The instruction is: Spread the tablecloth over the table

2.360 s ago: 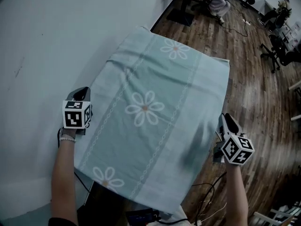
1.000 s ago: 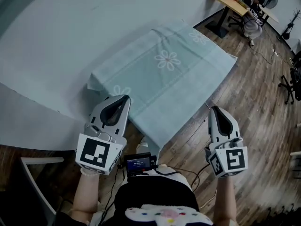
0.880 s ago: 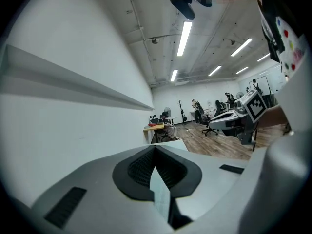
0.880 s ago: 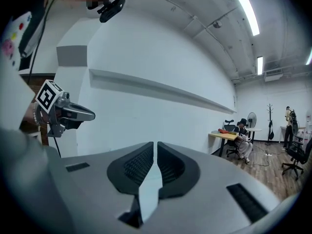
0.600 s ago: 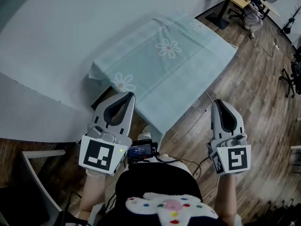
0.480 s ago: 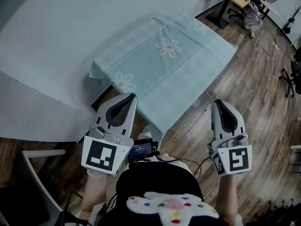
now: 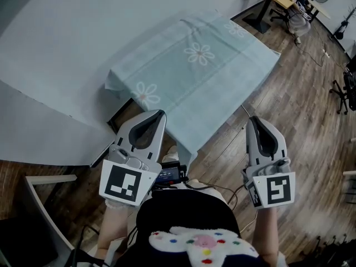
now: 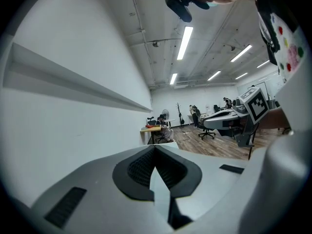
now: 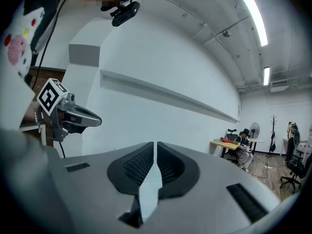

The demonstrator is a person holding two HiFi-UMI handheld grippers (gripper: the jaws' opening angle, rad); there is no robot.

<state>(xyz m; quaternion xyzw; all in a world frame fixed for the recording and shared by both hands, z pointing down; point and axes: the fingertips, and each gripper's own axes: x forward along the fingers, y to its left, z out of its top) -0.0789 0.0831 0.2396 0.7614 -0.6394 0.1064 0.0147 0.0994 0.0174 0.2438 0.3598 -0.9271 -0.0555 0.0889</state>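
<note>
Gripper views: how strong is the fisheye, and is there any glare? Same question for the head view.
Left gripper view: heavy fisheye with dark corners, and the ceiling strip lights are blown out. Right gripper view: same bowing, the wall ledge curves, lights at top right clip. Head view: dim, edges curved, tablecloth evenly lit, no glare.

Head view steeply down; gripper views level, toward desk (image 8: 152, 129)
</note>
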